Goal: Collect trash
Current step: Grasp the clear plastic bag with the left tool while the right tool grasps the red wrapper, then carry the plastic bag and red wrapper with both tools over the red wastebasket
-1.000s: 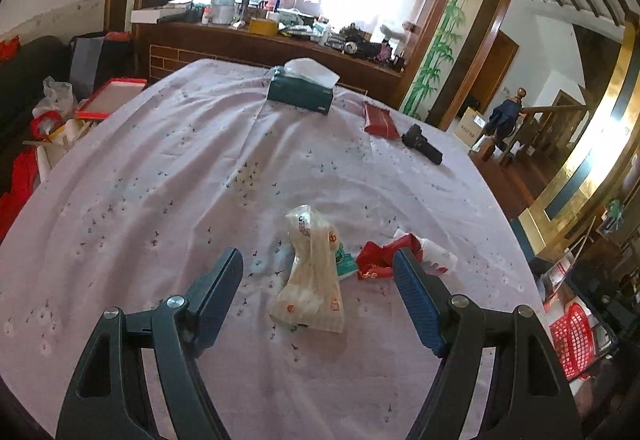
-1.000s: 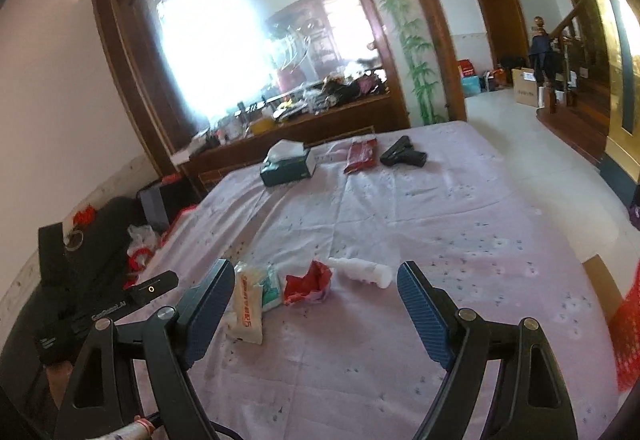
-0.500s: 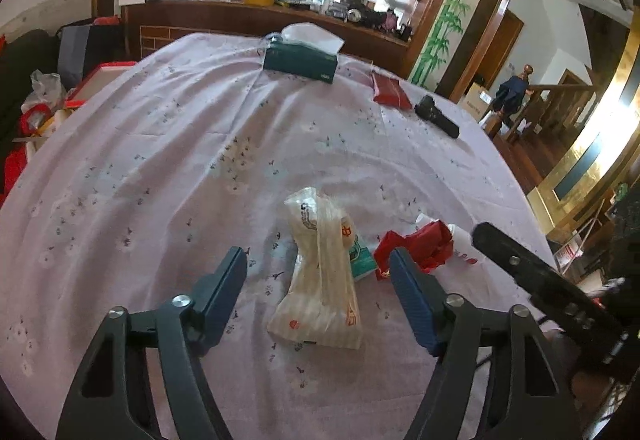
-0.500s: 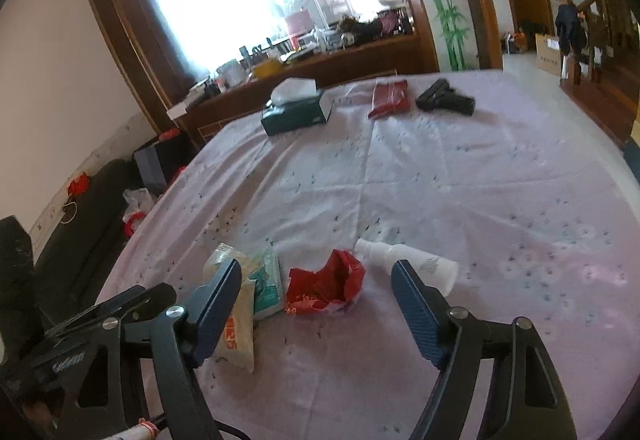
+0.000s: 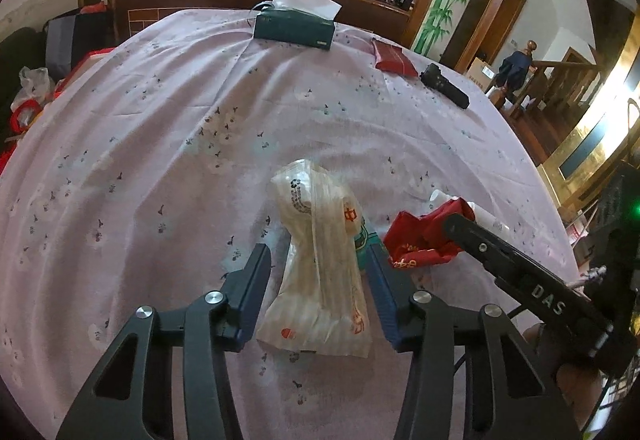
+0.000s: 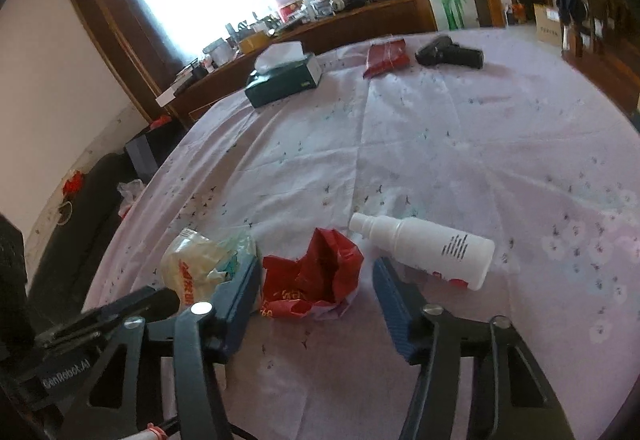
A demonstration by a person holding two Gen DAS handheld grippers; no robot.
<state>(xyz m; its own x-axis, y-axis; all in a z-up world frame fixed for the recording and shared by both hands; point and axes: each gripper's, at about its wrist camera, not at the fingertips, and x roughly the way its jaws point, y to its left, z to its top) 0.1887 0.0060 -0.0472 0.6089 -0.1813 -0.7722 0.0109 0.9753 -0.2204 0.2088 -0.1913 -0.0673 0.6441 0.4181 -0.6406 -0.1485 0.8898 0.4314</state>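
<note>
Two pieces of trash lie side by side near my edge of the table [image 5: 160, 144]: a pale plastic bag [image 5: 320, 272] and, just right of it, a crumpled red wrapper [image 6: 312, 280]. Both look light, soft and crushable, so I judge a pinch across the bunched middle will hold; the film may be slippery and spring back. A white bottle [image 6: 424, 248] lies just right of the wrapper; it looks stiff and might roll.

Left gripper [image 5: 318, 292] straddles the bag, jaws about half open, pads close beside it but not yet pressing. Right gripper [image 6: 316, 304] straddles the wrapper likewise, holding nothing.

Since the earlier frames both grippers have come down and forward over the trash, and both sets of jaws have just been closing around their pieces. Tissue box [image 5: 294, 28] sits well beyond the bag.
</note>
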